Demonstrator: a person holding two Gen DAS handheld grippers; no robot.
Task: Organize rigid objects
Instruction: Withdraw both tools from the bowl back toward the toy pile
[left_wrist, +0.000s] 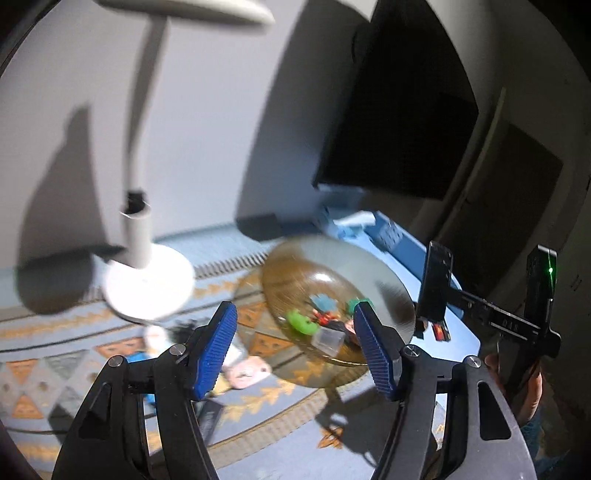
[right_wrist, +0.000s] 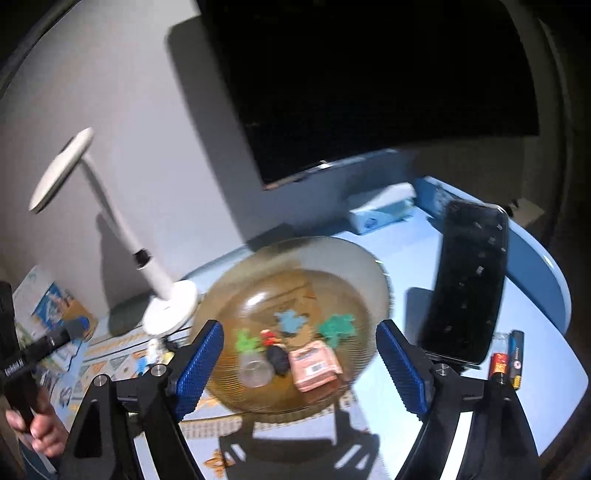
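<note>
Both blue-padded claws, left claw (left_wrist: 295, 345) and right claw (right_wrist: 300, 363), hang wide open and empty above the ribbed amber glass dish (right_wrist: 295, 291) on the tabletop (right_wrist: 406, 266), where small rigid toys are gathered, seemingly for sorting.

**What I can't make out**

Both feeds smear with motion. In the left wrist view the small pieces in the amber glass bowl (left_wrist: 384, 266) are colored blobs — the right pad of my left claw (left_wrist: 295, 354) covers some. The figurine (left_wrist: 243, 365) lies half behind the left pad. In the right wrist view the lamp (right_wrist: 110, 229) is streaked, the battery (right_wrist: 498, 363) labels unreadable.
</note>
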